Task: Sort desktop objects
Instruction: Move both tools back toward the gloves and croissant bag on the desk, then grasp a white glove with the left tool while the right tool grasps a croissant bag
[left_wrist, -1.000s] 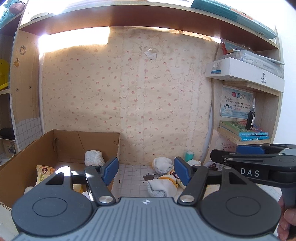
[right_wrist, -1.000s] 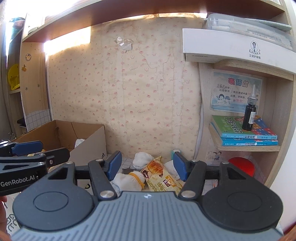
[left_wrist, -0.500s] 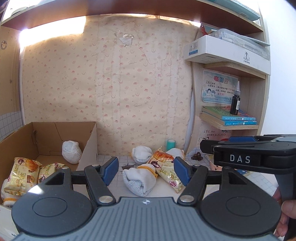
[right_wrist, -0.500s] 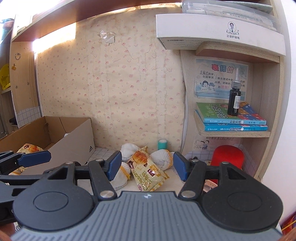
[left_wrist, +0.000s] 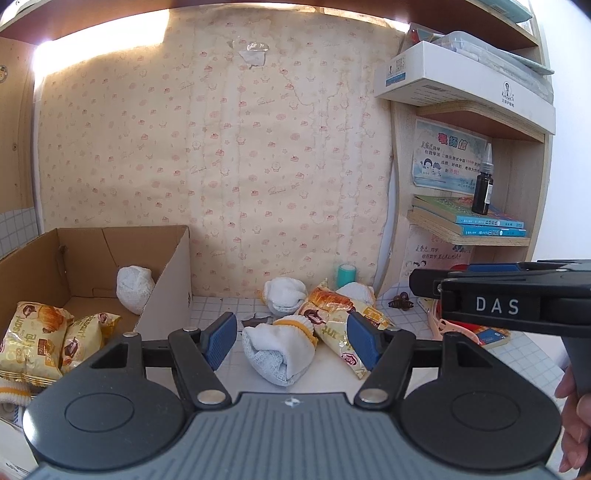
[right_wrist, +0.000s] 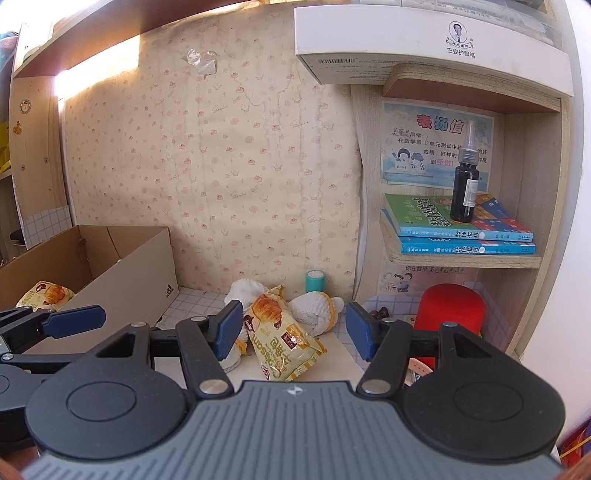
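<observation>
Both grippers brought forward and lower toward the cluster on the bench (left_wrist: 535, 354) over the last second; items that sat small and low in both wrist views a second ago now fill the space ahead of the fingers. Left gripper (left_wrist: 291, 341) open and empty, blue fingers (left_wrist: 221, 339) framing a rolled white sock (left_wrist: 277, 350) with yellow cuff, no contact visible. Right gripper (right_wrist: 291, 332) likewise open and empty, lined up on a yellow snack packet (right_wrist: 284, 336) lying among more rolled socks (right_wrist: 314, 308). Cardboard box (left_wrist: 92, 254) at left already holding two snack packets (left_wrist: 31, 339) and a sock ball (left_wrist: 135, 288); seen edge-on from the right wrist. Teal roll (left_wrist: 346, 275) standing against the wall behind the pile; red cylinder (right_wrist: 448, 314) under the shelf. Judged: approach stage of a two-handed pick, sock for the left, packet for the right. Sorting part done, several pieces left on the bench. Fingers not yet low enough to close.
</observation>
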